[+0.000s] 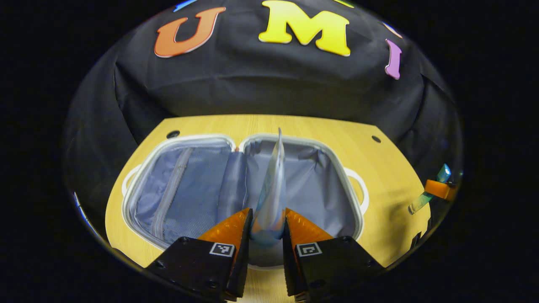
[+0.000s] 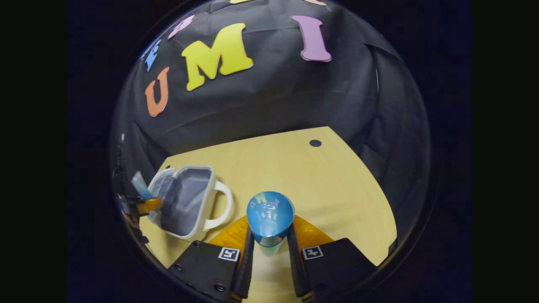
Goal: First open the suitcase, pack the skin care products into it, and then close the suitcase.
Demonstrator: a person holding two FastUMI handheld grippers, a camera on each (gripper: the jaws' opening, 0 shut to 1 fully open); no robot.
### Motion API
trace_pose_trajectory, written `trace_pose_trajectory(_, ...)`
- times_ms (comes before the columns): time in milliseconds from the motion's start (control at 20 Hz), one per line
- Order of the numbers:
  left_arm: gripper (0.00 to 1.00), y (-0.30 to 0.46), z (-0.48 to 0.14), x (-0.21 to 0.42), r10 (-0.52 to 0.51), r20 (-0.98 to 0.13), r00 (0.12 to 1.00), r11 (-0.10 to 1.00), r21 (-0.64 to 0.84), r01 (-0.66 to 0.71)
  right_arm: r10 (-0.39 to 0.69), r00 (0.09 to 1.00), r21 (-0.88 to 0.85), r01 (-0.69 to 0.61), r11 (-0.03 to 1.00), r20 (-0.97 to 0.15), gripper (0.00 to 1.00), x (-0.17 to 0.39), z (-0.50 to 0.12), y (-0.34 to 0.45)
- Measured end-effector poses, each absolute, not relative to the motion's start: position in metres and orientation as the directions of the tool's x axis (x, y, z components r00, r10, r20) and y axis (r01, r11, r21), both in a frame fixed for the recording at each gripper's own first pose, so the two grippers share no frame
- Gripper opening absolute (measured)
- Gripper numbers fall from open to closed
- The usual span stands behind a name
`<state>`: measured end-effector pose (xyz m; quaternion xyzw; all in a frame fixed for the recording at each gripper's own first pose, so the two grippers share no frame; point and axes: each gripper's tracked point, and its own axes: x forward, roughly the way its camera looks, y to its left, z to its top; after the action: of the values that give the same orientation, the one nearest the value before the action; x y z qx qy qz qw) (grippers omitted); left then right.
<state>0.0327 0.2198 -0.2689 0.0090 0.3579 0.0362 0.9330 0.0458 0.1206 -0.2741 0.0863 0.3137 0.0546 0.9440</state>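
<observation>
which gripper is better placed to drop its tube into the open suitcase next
Left. The left gripper holds its tube right over the open suitcase. The right gripper holds a blue tube over bare table, with the suitcase off to its left.

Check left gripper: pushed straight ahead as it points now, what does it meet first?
Probably the open suitcase's grey lining: the left gripper, shut on a tube, points into the right-hand half. Depth is unclear.
</observation>
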Motion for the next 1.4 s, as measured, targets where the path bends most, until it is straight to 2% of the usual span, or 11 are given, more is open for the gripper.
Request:
trace_pose_trajectory(200,0.39,0.21,-0.296,0.035,0.019,-0.721,0.693,0.999,-0.01,-0.037,0.214,0.771,0.153,-0.152,0.976,-0.6,0.37,0.036,-0.272,0.165)
trace_pose_trajectory(450,0.39,0.211,-0.326,0.029,0.037,-0.787,0.615,0.999,0.015,-0.041,0.213,0.757,0.142,-0.159,0.977,-0.618,0.37,0.04,-0.275,0.18)
trace_pose_trajectory(600,0.39,0.217,-0.336,0.025,0.108,-0.834,0.542,0.994,0.105,-0.037,0.212,0.757,0.131,-0.167,0.977,-0.618,0.34,0.041,-0.276,0.181)
trace_pose_trajectory(650,0.39,0.219,-0.341,0.026,0.137,-0.843,0.521,0.99,0.137,-0.039,0.212,0.754,0.128,-0.169,0.977,-0.621,0.37,0.041,-0.279,0.182)
trace_pose_trajectory(950,0.39,0.22,-0.345,0.026,0.22,-0.869,0.444,0.972,0.234,-0.025,0.208,0.755,0.121,-0.169,0.978,-0.622,0.37,0.045,-0.279,0.177)
trace_pose_trajectory(1400,0.4,0.219,-0.344,0.028,0.233,-0.908,0.349,0.961,0.271,0.064,0.226,0.744,0.149,-0.171,0.974,-0.629,0.37,0.053,-0.287,0.176)
